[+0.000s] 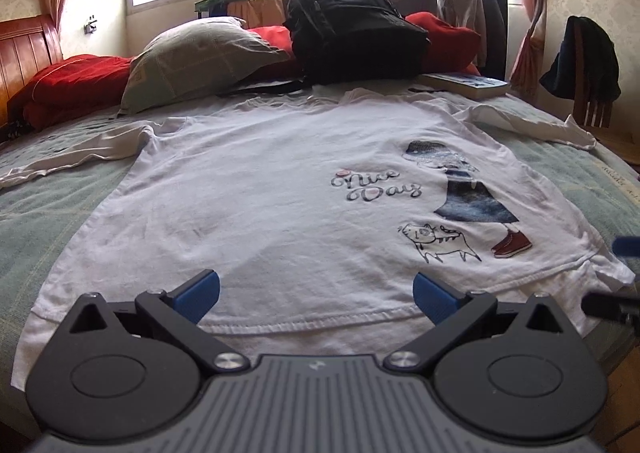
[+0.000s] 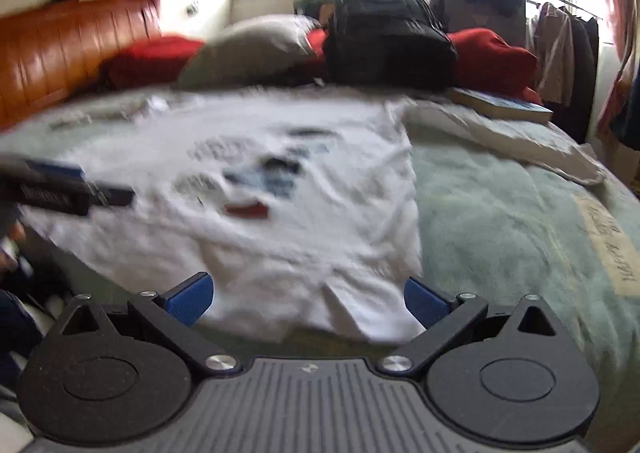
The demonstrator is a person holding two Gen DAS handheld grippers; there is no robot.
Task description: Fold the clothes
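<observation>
Your left gripper (image 1: 316,295): black linkage arms, blue ribbed fingertips (image 1: 200,293), silver screws at the pivots, grey ridged body with a small logo at its top edge, round black discs on both sides. Your right gripper (image 2: 306,299) is the same build: blue fingertips (image 2: 190,297), black arms, silver screws, grey ribbed housing. A bit of your skin (image 2: 12,241) shows at the left edge of the right wrist view, too blurred for detail.
</observation>
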